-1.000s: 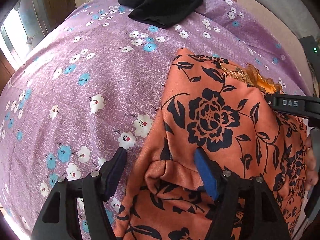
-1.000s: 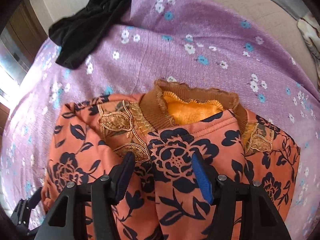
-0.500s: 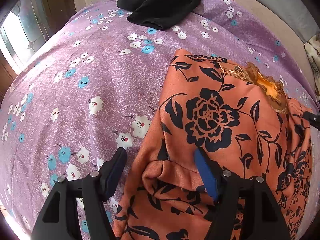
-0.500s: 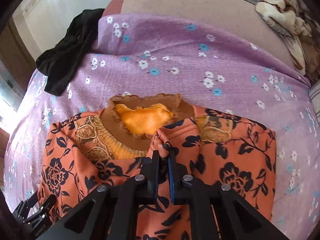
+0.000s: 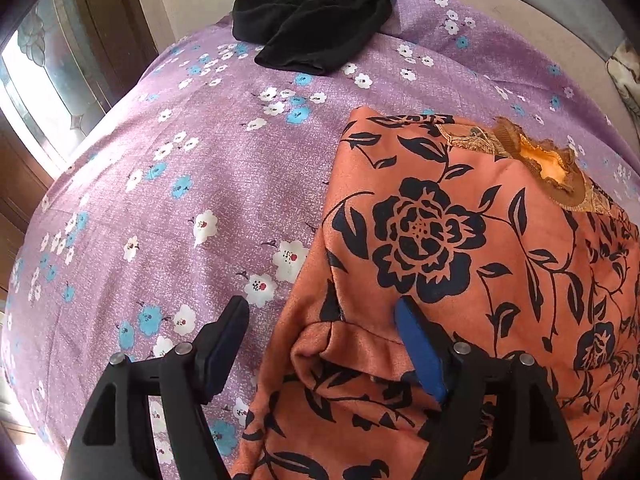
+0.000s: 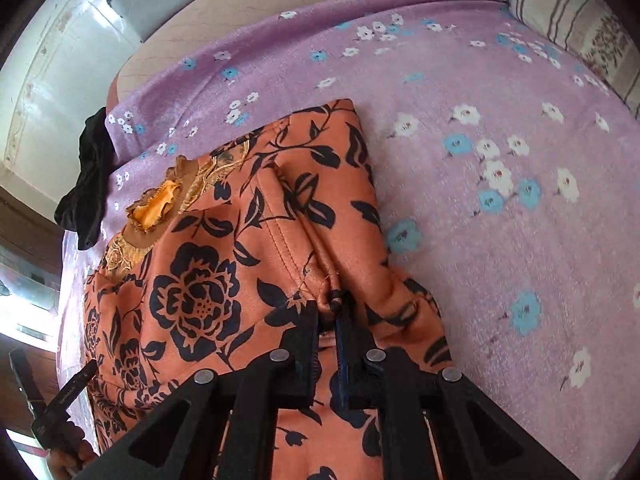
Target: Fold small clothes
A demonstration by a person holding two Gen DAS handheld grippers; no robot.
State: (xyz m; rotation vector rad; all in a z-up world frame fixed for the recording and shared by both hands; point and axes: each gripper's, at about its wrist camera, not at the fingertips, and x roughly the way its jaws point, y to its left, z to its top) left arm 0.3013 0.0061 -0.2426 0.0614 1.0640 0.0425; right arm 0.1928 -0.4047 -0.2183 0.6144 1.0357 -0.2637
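Toward five o'clock of the left wrist view lies the orange floral garment [image 5: 460, 264], spread over the purple flowered sheet [image 5: 180, 200], collar near two o'clock, black cloth [image 5: 320, 24] heaped at twelve. Left gripper [image 5: 320, 344]: jaws wide and opening, straddling the garment's near-left edge, pads clear of the fabric, nothing held. Risk here: left edge unpinned, so likely to drag and bunch under any pull from the other side. Over in the right wrist view, right gripper [image 6: 328, 316]: jaws fully closed on a small pinch of the garment [image 6: 240, 264] near a seam at six o'clock, creases radiating toward twelve. Thin bite, probably one layer only; could slip out mid-carry or lift the top layer alone, leaving a crooked fold. Collar at nine o'clock, apt to crumple if dragged.
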